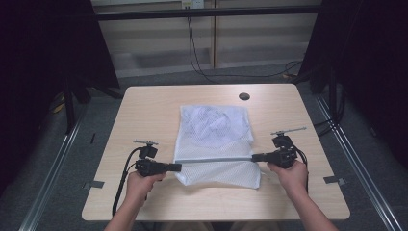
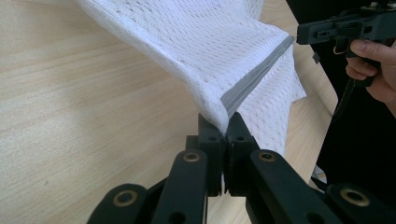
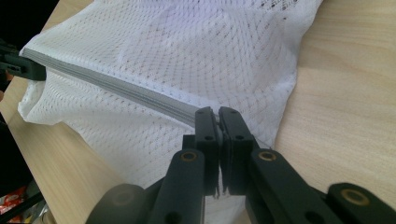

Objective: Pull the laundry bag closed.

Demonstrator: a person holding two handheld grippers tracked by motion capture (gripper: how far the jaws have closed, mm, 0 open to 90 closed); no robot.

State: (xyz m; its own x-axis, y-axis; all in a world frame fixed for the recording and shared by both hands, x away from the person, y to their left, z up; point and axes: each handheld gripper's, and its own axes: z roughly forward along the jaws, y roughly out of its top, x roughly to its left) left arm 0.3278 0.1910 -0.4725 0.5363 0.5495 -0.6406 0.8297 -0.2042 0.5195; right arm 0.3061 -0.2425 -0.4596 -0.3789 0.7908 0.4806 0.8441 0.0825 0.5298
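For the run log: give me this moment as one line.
left gripper: shut on grey band | right gripper: shut on grey band | grey band: stretched between grippers | mesh bag: on table

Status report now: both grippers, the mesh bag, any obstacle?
Left gripper and right gripper shut on grey band. Mesh bag stretched between them, mostly on table. No obstacle.

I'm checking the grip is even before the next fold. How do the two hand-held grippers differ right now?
The left hand-held gripper sits nearer the table's front edge than the right hand-held gripper. The left pinches the grey band at the mesh bag's left end, the right at its right end, so their jaws point toward each other. Both are shut on the band, holding it stretched between them.
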